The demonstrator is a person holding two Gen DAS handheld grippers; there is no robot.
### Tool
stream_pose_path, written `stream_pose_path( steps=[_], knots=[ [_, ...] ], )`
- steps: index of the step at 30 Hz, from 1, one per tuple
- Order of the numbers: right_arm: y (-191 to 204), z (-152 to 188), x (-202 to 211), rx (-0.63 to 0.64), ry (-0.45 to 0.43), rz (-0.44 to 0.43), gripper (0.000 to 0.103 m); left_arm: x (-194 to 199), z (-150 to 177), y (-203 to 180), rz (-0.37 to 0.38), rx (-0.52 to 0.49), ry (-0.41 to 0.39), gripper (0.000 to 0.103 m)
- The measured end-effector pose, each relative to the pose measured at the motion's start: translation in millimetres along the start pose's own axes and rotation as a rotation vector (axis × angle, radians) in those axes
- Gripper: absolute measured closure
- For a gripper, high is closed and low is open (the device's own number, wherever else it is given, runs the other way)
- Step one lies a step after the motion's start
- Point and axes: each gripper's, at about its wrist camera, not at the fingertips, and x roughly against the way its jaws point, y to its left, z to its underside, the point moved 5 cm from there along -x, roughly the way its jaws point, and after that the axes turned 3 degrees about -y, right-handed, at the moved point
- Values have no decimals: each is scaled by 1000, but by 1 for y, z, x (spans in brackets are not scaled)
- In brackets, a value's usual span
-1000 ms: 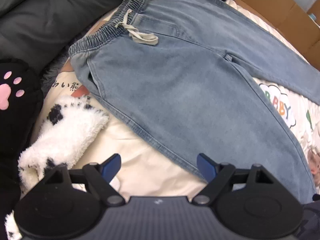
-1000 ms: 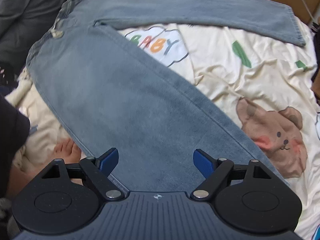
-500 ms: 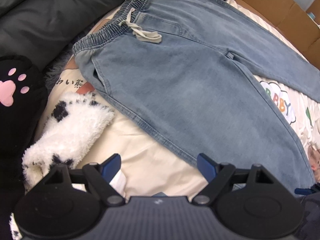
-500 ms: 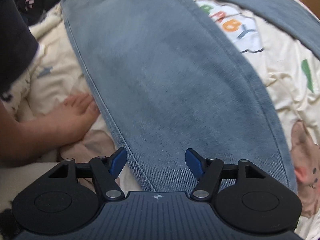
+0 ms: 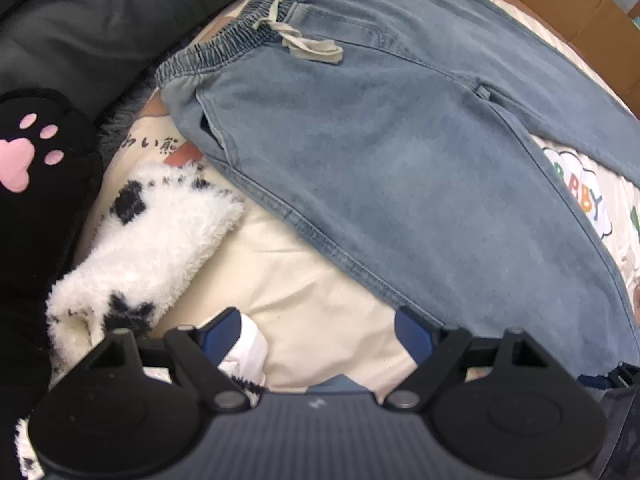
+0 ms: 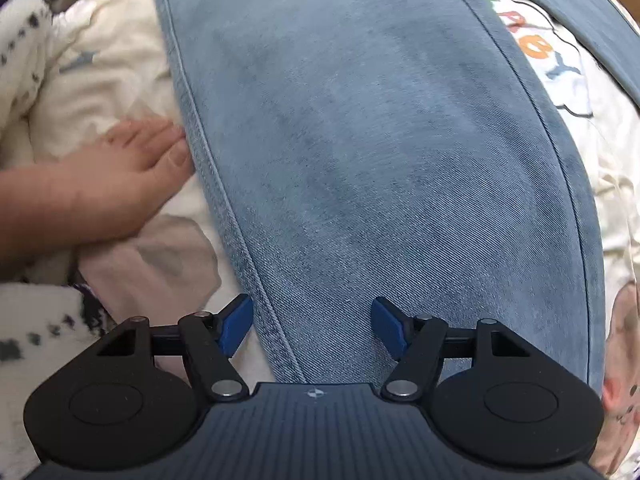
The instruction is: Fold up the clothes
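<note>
Light blue jeans with an elastic waistband and a pale drawstring lie spread flat on a cream printed bedsheet. My left gripper stands open over bare sheet, just below the outer seam of the near leg. In the right wrist view the near trouser leg fills the frame. My right gripper is open and low over the leg's left seam, with denim between its blue fingers.
A fluffy white and black blanket and a black paw-print cushion lie left of the jeans. Dark bedding sits behind. A cardboard box stands at the far right. A person's bare foot rests beside the leg seam.
My right gripper has dropped closer to the near leg and shifted toward its left seam, its jaws narrowing slightly. My left gripper has drifted a little left and down; the jeans lie as before.
</note>
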Motion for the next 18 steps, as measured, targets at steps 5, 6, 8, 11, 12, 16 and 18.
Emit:
stream_pose_path(
  steps=[5,6,8,11,12,16,18],
  knots=[
    [-5,2,9,-32,-21,4,34,2,-2,-6,9,-18,-8,17],
    [-7,2,12,-45,-27,0,35,2,-2,-7,10,-22,-10,17],
    [-9,3,16,-57,-33,-8,36,2,-3,-8,12,-15,-13,17],
    [-7,5,15,-36,-22,-10,36,2,-4,-9,19,-7,-13,17],
    [-4,6,12,-19,-15,-2,36,2,-3,-9,20,-9,-12,17],
    [6,10,2,52,13,34,32,2,-2,-13,16,-31,-9,17],
    [12,11,-2,88,27,51,29,1,-2,-13,11,-37,-6,17]
  ],
)
